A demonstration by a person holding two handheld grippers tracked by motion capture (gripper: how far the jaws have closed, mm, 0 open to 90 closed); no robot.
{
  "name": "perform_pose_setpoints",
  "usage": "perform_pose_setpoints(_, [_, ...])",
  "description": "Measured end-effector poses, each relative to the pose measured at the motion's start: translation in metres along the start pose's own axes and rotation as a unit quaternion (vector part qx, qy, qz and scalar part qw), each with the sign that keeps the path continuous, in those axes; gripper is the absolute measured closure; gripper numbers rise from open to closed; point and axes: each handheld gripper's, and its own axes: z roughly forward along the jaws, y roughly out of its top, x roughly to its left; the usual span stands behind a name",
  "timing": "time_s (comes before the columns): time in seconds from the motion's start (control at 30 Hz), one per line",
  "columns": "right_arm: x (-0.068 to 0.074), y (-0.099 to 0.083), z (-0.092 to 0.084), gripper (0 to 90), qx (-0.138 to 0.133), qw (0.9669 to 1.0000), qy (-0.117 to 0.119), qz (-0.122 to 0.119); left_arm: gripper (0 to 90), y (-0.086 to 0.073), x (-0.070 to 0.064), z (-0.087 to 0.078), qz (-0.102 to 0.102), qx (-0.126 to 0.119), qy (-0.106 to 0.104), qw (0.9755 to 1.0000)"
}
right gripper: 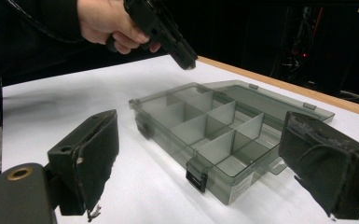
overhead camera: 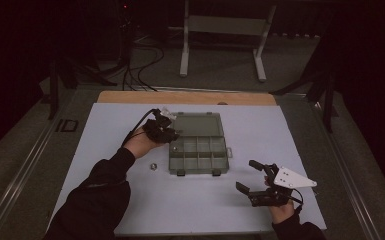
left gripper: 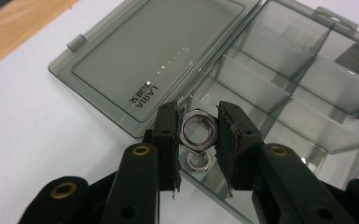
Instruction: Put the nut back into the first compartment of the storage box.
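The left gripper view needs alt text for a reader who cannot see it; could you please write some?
The left claw grips a metal hex nut between its black pads, above a corner compartment of an open smoky-grey organiser box. A second, smaller-looking nut lies in that compartment below, and the box's lid lies flat on the white table.

- Silver hex nut (left gripper: 198,129): clamped upright between the pads, its hole facing the camera, above the organiser box's corner compartment.
- Grey translucent organiser box (overhead camera: 198,152): open at table centre, lid (overhead camera: 198,125) flat at 12 o'clock.
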Motion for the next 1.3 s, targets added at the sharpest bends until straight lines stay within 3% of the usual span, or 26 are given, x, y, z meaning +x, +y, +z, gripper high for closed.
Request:
perform_pose_setpoints(0.4, [0.0, 0.0, 0.0, 12.3, 0.001, 1.0, 0.002, 0.002, 70.6, -0.006, -0.004, 0.034, -0.001, 0.021, -0.006, 0.9998])
perform_pose_setpoints(0.47, [0.0, 0.0, -0.001, 12.3, 0.0, 1.0, 0.002, 0.002, 63.6, -0.006, -0.005, 0.034, -0.002, 0.021, -0.014, 0.9997])
perform_pose_setpoints(0.57, [-0.001, 0.0, -0.001, 12.3, 0.0, 1.0, 0.002, 0.003, 46.3, -0.004, -0.006, 0.029, -0.007, 0.011, -0.02, 0.9997])
perform_pose_setpoints(0.7, [0.0, 0.0, 0.0, 12.3, 0.001, 1.0, 0.003, 0.002, 35.9, -0.004, -0.005, 0.015, -0.014, -0.009, -0.018, 0.9997])
perform_pose_setpoints(1.1, [0.0, 0.0, 0.0, 12.3, 0.001, 1.0, 0.001, -0.001, 16.7, -0.025, -0.005, -0.021, -0.022, -0.032, -0.029, 0.9988])
perform_pose_setpoints(1.3, [0.0, 0.0, 0.001, 12.3, 0.002, 1.0, 0.001, -0.001, 14.3, -0.04, -0.008, -0.037, -0.018, -0.054, -0.033, 0.9978])
